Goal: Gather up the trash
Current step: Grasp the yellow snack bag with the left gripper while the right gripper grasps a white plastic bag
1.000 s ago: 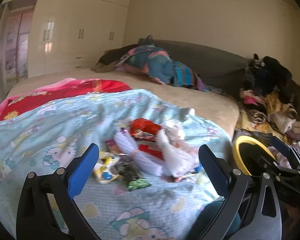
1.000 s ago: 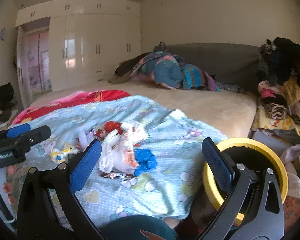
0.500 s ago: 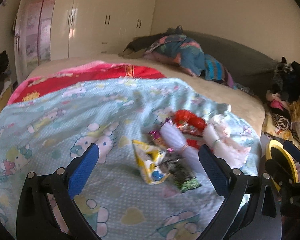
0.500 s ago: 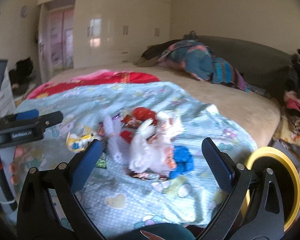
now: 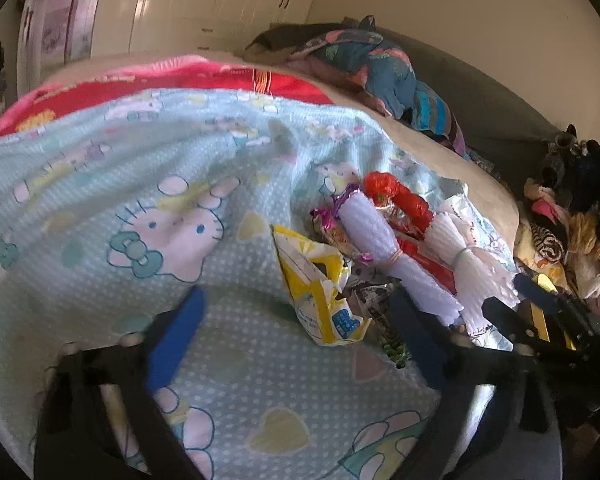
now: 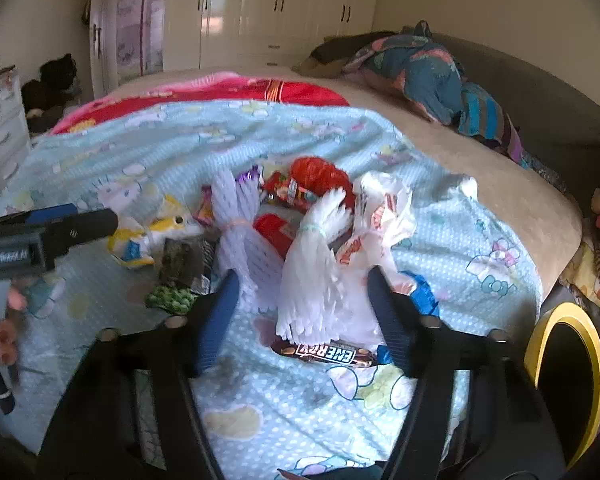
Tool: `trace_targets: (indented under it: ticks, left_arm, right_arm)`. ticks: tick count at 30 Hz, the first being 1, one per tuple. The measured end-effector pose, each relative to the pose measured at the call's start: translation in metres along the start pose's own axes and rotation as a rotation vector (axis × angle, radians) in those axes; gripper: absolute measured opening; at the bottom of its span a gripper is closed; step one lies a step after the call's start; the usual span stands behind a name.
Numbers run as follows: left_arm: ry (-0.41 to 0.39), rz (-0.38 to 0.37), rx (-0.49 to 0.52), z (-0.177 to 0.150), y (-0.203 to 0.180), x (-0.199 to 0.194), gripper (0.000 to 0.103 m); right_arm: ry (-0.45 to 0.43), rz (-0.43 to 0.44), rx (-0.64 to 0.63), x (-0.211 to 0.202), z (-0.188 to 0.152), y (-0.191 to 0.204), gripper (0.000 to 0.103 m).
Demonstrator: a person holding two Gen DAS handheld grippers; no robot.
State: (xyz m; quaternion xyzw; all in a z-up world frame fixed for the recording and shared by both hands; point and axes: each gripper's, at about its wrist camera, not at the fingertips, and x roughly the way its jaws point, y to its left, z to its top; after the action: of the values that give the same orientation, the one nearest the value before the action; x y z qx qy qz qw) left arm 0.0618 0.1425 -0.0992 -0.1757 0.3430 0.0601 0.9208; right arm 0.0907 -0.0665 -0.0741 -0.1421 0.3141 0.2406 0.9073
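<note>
**A:** Trash — a heap of crumpled wrappers and plastic — lies on the pale blue cartoon-print blanket spread over the near end of the bed. What is in it?

**B:** A white frilled plastic bundle tied with a green band, a second white frilled bundle tied with a pink band, a red crinkled wrapper, a yellow torn snack bag, a dark wrapper with a green end, a brown chocolate-bar wrapper printed "ENERGY" and a blue crumpled wrapper.

**A:** And the tongs?

**B:** The right gripper has its blue-padded jaws closing, about half spread. The green-banded bundle stands between them, but the pads do not press on it. The chocolate-bar wrapper lies just below that bundle.

**A:** The left one?

**B:** The left gripper is wider, its jaws closing too. The yellow snack bag sits between them, nearer the right-hand pad, touching neither. It holds nothing.

**A:** Around that?

**B:** A red and pink blanket lies beyond the blue one, bundled blue patterned bedding by the grey headboard, cream wardrobes behind. A black bin with a yellow rim stands at the bed's right corner, beside piled clothes.
</note>
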Motion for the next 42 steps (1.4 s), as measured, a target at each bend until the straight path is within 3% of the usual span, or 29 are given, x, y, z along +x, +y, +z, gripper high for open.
trace_targets:
  ticks: [2,6,9,21,32,42]
  left_arm:
    - [0.020,-0.012,-0.011,0.000,0.001,0.007,0.071]
    - [0.090,-0.075,-0.047,-0.004,0.000,0.026,0.070]
    - [0.114,-0.113,-0.062,-0.008,-0.004,0.037,0.067]
    - [0.132,-0.151,-0.159,-0.009,0.009,0.047,0.031]
    - [0.011,-0.131,-0.072,0.009,-0.001,0.004,0.029]
    - [-0.003,-0.124,-0.009,0.009,-0.022,-0.005,0.030]
  right_arm:
    - [0.030,0.011,-0.004,0.007,-0.004,0.001,0.038]
    - [0.050,0.032,-0.004,0.016,-0.006,0.000,0.017]
    - [0.055,0.052,0.014,0.019,-0.007,-0.003,0.012]
    - [-0.021,0.151,0.069,-0.007,-0.011,-0.002,0.011]
    - [-0.072,0.171,0.089,-0.030,-0.012,-0.003,0.011]
    - [-0.112,0.148,0.129,-0.045,-0.013,-0.020,0.011]
